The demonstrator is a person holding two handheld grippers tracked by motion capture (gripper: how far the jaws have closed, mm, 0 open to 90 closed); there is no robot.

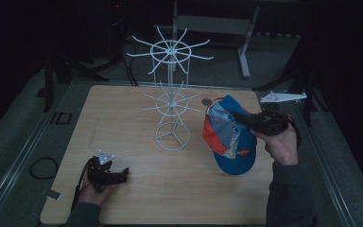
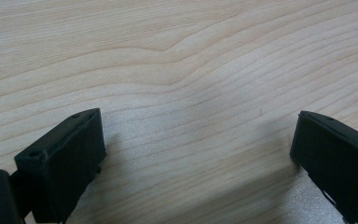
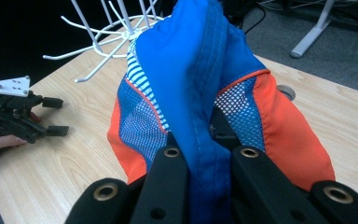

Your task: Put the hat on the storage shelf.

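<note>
Spanning most of the high view, the wooden desk (image 1: 137, 198) carries everything else. At its centre, toward twelve o'clock, stands a white wire rack (image 1: 172, 94) with two tiers of spokes and a ring base. At about three o'clock from that base hangs a blue and orange cap (image 1: 229, 142) with mesh panels, lifted off the desk with its brim lowest. The right tongs (image 1: 238, 118) come in from three o'clock and are pressed together on a fold of the cap's blue cloth; the right gripper view shows that fold pinched between both jaws (image 3: 203, 154). Down at seven o'clock, the left tongs (image 1: 123, 174) rest low in the person's hand, pointing toward three o'clock, jaws spread wide over bare wood with nothing between them.
</note>
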